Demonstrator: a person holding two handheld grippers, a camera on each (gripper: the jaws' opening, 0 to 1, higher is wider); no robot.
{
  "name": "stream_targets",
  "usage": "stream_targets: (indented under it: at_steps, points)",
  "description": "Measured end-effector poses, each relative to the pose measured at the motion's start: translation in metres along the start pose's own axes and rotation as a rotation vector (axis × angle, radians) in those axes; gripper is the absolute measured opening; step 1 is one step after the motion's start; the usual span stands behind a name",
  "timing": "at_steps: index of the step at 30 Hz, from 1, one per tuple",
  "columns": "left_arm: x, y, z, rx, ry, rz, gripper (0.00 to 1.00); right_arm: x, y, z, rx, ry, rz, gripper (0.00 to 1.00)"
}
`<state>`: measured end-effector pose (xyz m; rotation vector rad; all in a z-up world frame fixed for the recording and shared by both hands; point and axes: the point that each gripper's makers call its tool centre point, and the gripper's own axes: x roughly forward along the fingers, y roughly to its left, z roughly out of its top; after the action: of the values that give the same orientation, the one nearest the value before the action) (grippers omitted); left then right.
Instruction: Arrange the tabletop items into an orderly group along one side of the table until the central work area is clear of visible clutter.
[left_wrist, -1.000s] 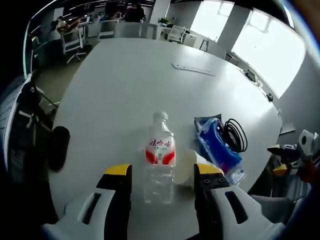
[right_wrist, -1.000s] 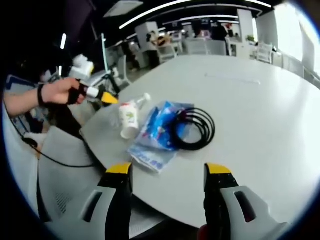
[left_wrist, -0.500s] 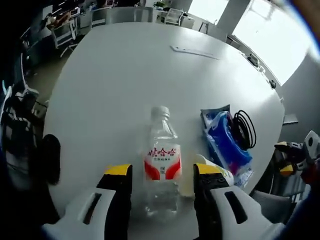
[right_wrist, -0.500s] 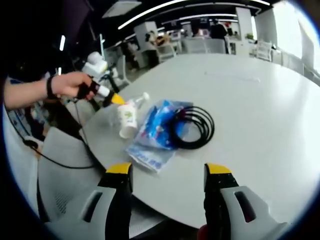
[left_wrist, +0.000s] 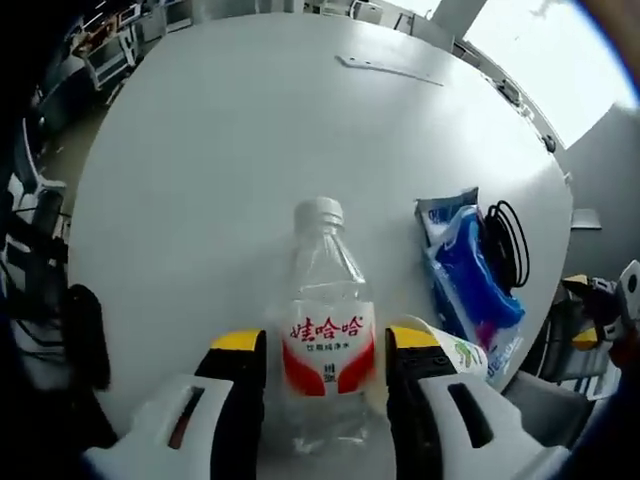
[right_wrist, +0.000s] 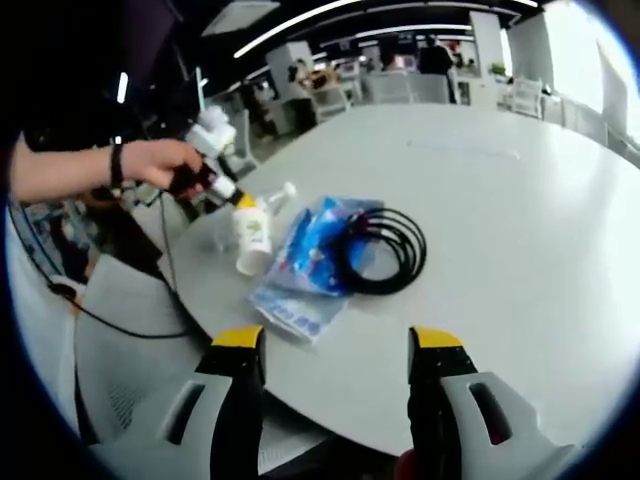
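A clear water bottle (left_wrist: 325, 330) with a red label and white cap stands upright near the table edge. My left gripper (left_wrist: 325, 345) is open, its yellow-tipped jaws on either side of the bottle's lower body. A paper cup (left_wrist: 445, 350) lies on its side just right of the bottle. Beyond it lie a blue packet (left_wrist: 470, 260) and a black cable coil (left_wrist: 510, 245). My right gripper (right_wrist: 335, 345) is open and empty, hovering off the table edge in front of the packet (right_wrist: 310, 250), coil (right_wrist: 385, 250) and cup (right_wrist: 252, 235). A hand holds the left gripper (right_wrist: 240, 198) at the bottle (right_wrist: 278, 195).
The white round table (left_wrist: 250, 150) stretches far ahead, with a thin white strip (left_wrist: 390, 70) near its far side. A dark object (left_wrist: 85, 335) sits off the table's left edge. A grey chair (right_wrist: 120, 370) stands below the table edge; office chairs stand at the back.
My left gripper has moved forward and down, so the bottle now sits deeper between its jaws. In the right gripper view the hand has reached the bottle. The right gripper has held still.
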<state>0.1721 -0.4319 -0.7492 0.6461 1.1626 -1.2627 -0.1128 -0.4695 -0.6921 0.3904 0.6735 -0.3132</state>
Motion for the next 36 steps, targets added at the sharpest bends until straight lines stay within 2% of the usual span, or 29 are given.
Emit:
stream_targets:
  at_steps: [8,9,10,17,24,32,36]
  points:
    - [0.01,-0.001,0.0,-0.012,0.011,-0.013,0.43,-0.003,-0.002,-0.001,0.01,0.002,-0.004,0.56]
    - [0.011,-0.003,0.0,-0.028,0.008,-0.033,0.42,-0.003,-0.003,-0.001,0.011,0.001,-0.004,0.56]
    - [0.011,0.0,0.002,-0.044,-0.005,-0.024,0.41,-0.004,-0.003,-0.001,0.012,0.0,-0.004,0.56]
    - [0.008,0.002,0.003,-0.038,-0.033,-0.039,0.4,-0.003,-0.004,-0.001,0.013,0.0,-0.003,0.55]
    - [0.0,0.009,0.004,-0.053,-0.072,-0.018,0.39,0.0,-0.004,0.001,0.007,-0.001,0.002,0.55]
    - [-0.014,0.016,0.011,-0.076,-0.143,-0.004,0.39,0.001,0.0,0.001,0.004,0.001,0.011,0.55]
    - [-0.024,0.018,0.013,-0.037,-0.176,0.011,0.39,0.001,0.0,0.003,0.005,-0.005,0.011,0.54]
